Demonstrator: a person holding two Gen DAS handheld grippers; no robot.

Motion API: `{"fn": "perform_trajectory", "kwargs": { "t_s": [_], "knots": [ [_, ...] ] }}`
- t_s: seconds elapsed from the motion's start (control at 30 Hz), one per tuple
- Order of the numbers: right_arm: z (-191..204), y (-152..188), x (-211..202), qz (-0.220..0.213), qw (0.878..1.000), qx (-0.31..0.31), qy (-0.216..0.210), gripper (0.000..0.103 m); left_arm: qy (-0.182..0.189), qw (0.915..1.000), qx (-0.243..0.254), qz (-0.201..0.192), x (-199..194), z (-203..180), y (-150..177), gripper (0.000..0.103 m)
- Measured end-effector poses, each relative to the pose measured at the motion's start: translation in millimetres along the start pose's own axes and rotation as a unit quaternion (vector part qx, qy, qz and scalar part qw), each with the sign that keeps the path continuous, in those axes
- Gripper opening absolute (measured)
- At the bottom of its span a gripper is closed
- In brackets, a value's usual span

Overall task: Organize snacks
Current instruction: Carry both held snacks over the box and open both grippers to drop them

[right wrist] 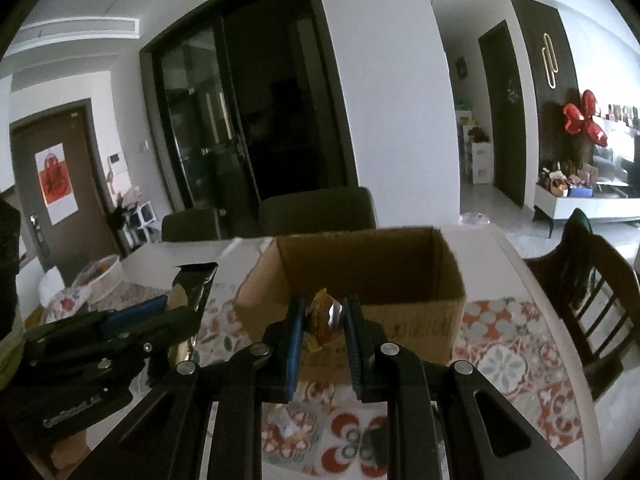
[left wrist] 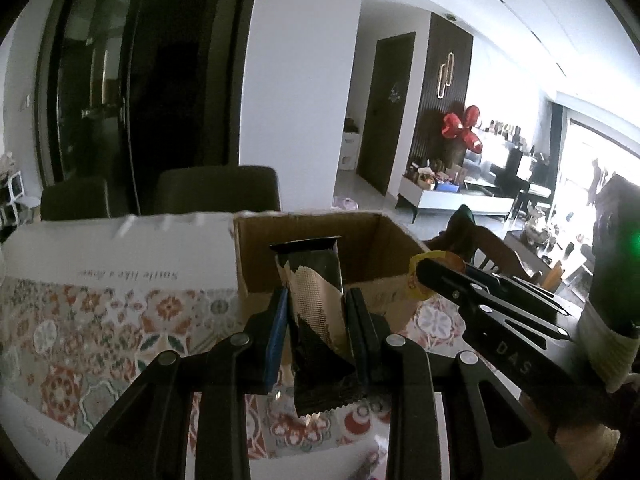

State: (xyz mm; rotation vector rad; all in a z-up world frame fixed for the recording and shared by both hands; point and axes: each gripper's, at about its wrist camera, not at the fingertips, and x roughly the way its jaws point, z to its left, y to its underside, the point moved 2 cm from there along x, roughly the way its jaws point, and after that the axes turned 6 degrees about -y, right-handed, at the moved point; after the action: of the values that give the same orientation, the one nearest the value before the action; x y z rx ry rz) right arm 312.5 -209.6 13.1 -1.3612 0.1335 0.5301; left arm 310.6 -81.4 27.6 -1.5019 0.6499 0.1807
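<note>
left wrist view: left gripper (left wrist: pixel 316 320) clamped black-gold snack bar (left wrist: pixel 316 292), long axis upright toward far cardboard box (left wrist: pixel 400 236); lower end blurred. right gripper (right wrist: pixel 322 326) pinched yellow packet (right wrist: pixel 320 320), largely hidden.

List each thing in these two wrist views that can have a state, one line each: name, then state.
left gripper: shut on the black-and-gold snack packet.
black-and-gold snack packet: held upright, off the table.
right gripper: shut on the yellow snack packet.
yellow snack packet: pinched, crumpled.
cardboard box: open-topped, on the patterned tablecloth; contents not visible.
glass doors: closed.
</note>
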Motion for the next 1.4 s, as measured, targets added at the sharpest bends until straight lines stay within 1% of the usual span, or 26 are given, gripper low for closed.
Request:
{"fn": "perform_trajectory", "kwargs": {
  "t_s": [0.2,0.47,0.77,0.9,1.0,1.03,1.07,1.1,1.13,1.17,1.23,1.3,1.4],
  "knots": [
    [-9.3,-25.9,8.6,-0.013,1.0,-0.005,0.007,0.021,0.004,1.0,0.007,-0.003,16.6,-4.0,-24.4,0.029],
    [-25.5,-49.1,31.9,-0.005,1.0,-0.009,0.012,0.021,0.012,0.9998,0.01,0.011,42.8,-9.6,-47.2,0.029],
    [-43.7,-57.7,62.8,0.022,1.0,0.004,0.015,0.021,0.014,0.999,0.009,0.041,83.5,-11.4,-64.9,0.029],
    [-52.4,-57.2,76.1,0.036,0.999,0.006,0.022,0.021,0.007,0.9985,0.012,0.052,97.4,-12.1,-67.4,0.029],
    [-58.6,-56.7,84.0,0.043,0.999,0.009,0.028,0.021,0.003,0.9975,0.013,0.069,107.9,-12.2,-67.9,0.03],
    [-61.2,-56.3,87.2,0.048,0.998,0.011,0.03,0.021,0.002,0.9971,0.011,0.076,110.8,-12.2,-66.5,0.03],
    [-62.4,-55.8,89.2,0.05,0.998,0.014,0.035,0.022,0.002,0.9967,0.008,0.081,113.3,-10.9,-66.0,0.033],
    [-64.0,-55.4,90.1,0.052,0.998,0.015,0.038,0.023,0.002,0.9963,0.005,0.086,116.0,-9.4,-65.0,0.036],
    [-66.2,-54.2,91.1,0.057,0.997,0.018,0.041,0.03,0.001,0.9962,0.003,0.087,117.0,-8.3,-64.5,0.038],
    [-67.5,-53.2,92.0,0.062,0.997,0.019,0.045,0.041,-0.001,0.9963,0.003,0.086,117.2,-7.5,-63.7,0.043],
    [-68.9,-50.9,91.2,0.062,0.996,0.017,0.059,0.052,-0.006,0.9963,0.005,0.085,114.7,-7.3,-61.3,0.047],
    [-67.6,-48.6,86.9,0.059,0.996,0.008,0.065,0.052,-0.006,0.9965,0.009,0.083,111.5,-7.7,-58.9,0.049],
    [-65.9,-46.3,80.3,0.059,0.996,0.009,0.068,0.057,-0.013,0.997,0.02,0.073,102.0,-8.4,-54.1,0.05]
  ]
}}
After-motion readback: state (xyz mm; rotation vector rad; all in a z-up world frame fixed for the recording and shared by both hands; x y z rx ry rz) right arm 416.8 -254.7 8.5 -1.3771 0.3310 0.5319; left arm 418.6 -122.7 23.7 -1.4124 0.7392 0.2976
